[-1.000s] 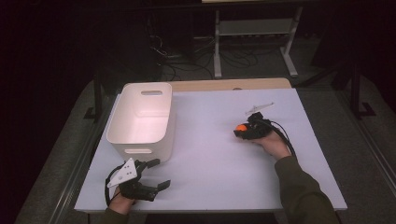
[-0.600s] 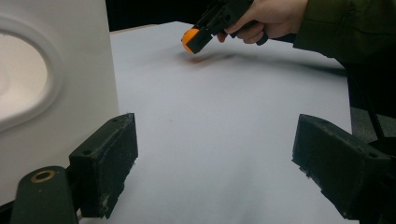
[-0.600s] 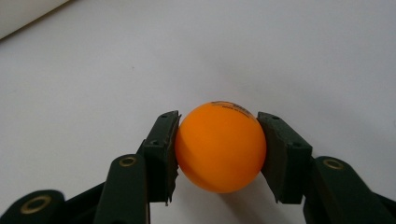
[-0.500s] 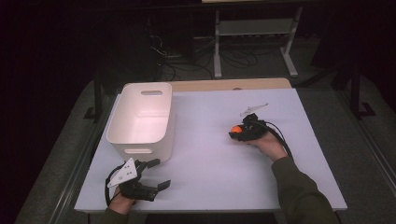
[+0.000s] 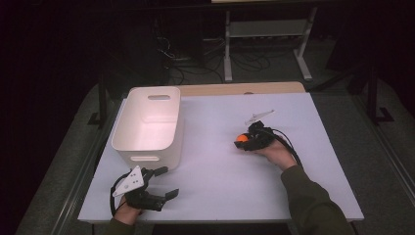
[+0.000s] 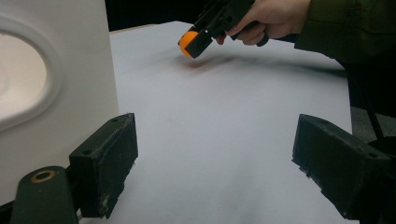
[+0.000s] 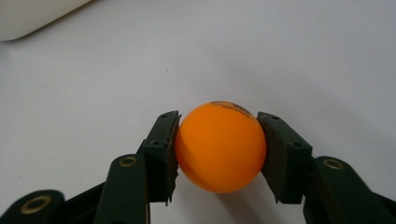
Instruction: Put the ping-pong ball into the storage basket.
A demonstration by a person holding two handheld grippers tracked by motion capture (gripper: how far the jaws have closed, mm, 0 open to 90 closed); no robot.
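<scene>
My right tongs pinch the orange ball between both pads; my left tongs gape empty.

Orange ball with dark print, perhaps lettering; white bin; black jaws

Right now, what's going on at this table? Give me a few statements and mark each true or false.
1. The right gripper is clamped on an orange ball. True.
2. The ball lies inside the white bin. False: it is held out over the white table, apart from the bin.
3. The left gripper has its jaws wide apart with nothing between them. True.
4. The bin lies tipped on its side. False: it stands upright, open side up.
5. The left gripper rests near the bin's closer end. True.
</scene>
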